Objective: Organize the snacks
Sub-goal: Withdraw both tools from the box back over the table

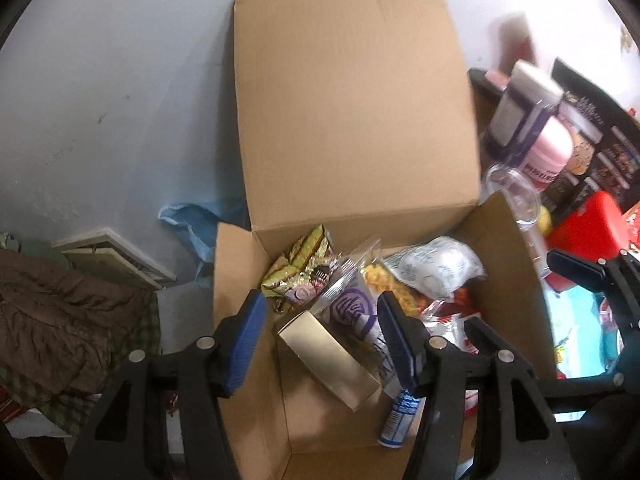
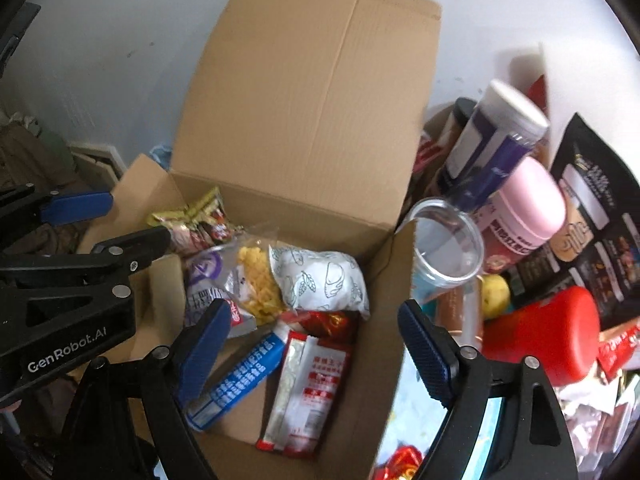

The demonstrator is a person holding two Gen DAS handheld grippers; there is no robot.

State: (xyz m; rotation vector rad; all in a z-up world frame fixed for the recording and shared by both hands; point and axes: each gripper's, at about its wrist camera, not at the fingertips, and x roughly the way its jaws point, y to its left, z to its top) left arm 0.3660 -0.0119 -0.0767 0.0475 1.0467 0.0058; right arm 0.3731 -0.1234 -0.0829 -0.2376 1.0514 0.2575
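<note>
**Both grippers empty above the snack box**

The box [image 1: 352, 120] stood open w/ its tall back flap upright against the wall [image 1: 100, 80]. The left gripper [image 1: 320, 344] hung over the box's left half, jaws apart, nothing between the pads; a gold carton [image 1: 332, 360] lay tilted on the box floor below it. The right gripper [image 2: 312, 356] hung over the box's right side, jaws wide apart, also empty; its right finger sat outside the box wall.

Snacks were inside the box: a green pack [image 1: 300, 268] at the back left corner, a purple-print bag [image 2: 208, 280] beside it, yellow crisps [image 2: 260, 284] in a clear bag mid-box, a white pouch [image 2: 320, 280] to the right of those. Nearer the front, a blue-white pack [image 2: 236, 380] and a red-white sachet [image 2: 308, 380] lay flat, side by side.

More items sat outside, right of the box: a clear cup [image 2: 444, 236] touching the box wall, a purple canister [image 2: 492, 148], a pink-lid jar [image 2: 528, 200], a red tub [image 2: 548, 332], a black bag [image 2: 592, 208]. Blur hid finer detail there.
</note>
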